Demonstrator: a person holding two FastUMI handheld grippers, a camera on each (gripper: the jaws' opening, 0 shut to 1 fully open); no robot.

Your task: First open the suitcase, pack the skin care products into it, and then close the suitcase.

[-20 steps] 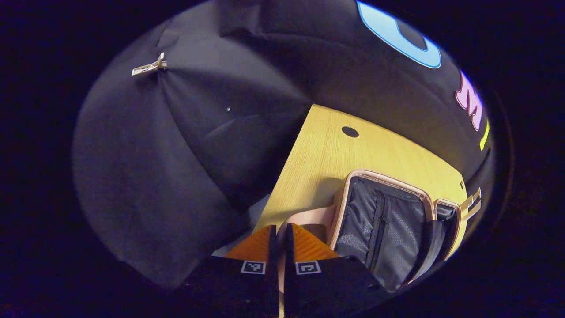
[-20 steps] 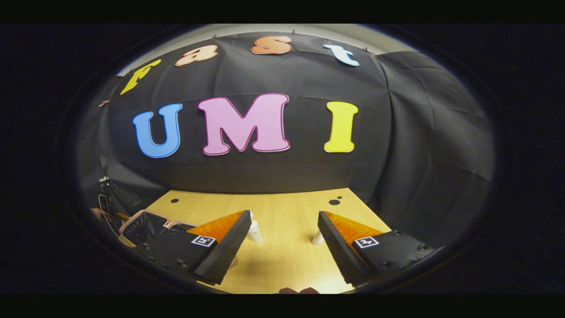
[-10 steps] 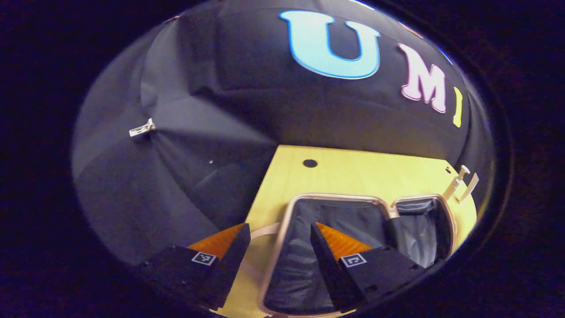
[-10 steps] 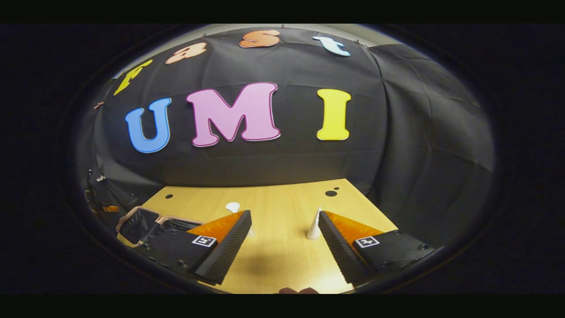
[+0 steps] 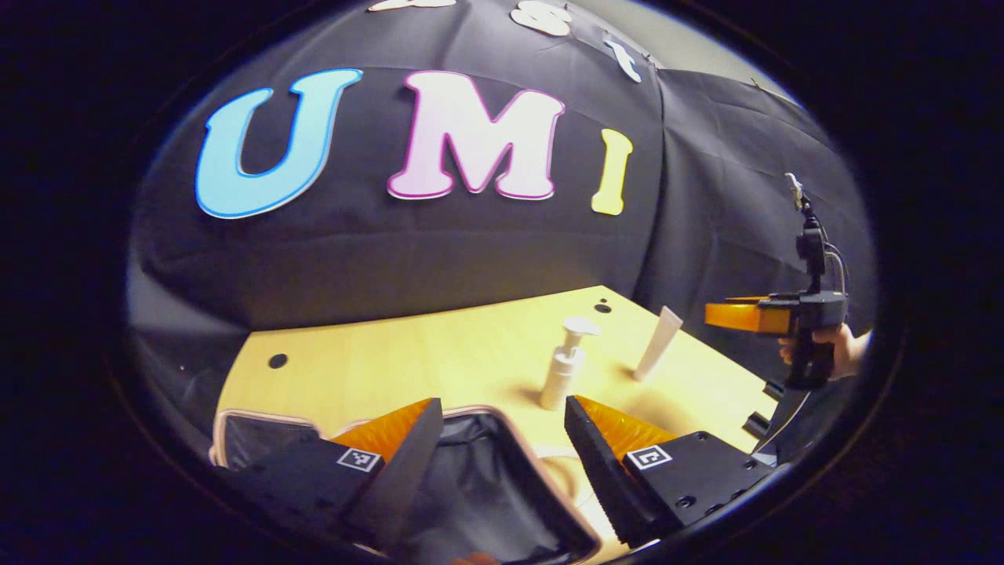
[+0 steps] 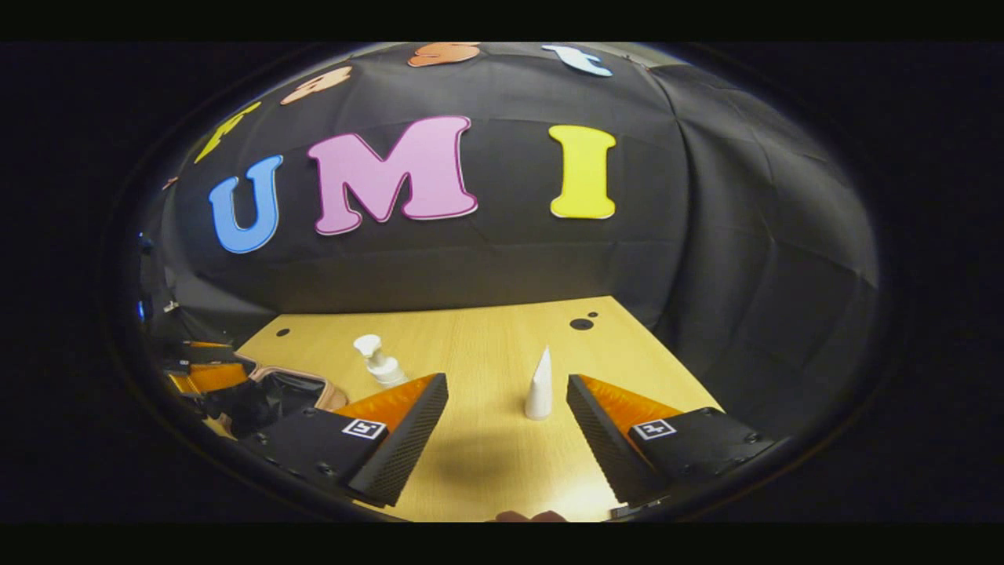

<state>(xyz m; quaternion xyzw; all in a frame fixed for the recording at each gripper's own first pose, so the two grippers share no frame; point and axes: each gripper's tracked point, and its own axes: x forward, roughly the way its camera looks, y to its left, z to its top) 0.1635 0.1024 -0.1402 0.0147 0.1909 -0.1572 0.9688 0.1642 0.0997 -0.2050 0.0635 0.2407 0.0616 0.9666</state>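
Lying open at the near left of the table [image 6: 486,463], the suitcase [image 5: 486,486] shows its dark lining and nothing packed inside as far as can be seen. Opening looks done; packing and closing remain. The pump bottle [image 5: 566,362] stands just beyond the case's rim, and the tube [image 6: 539,384] stands upright on its cap a little to the right, apart from it. The left gripper [image 5: 502,439] hovers over the case, fingers spread and empty. The right gripper [image 6: 506,428] is spread too, facing the tube, not touching it.
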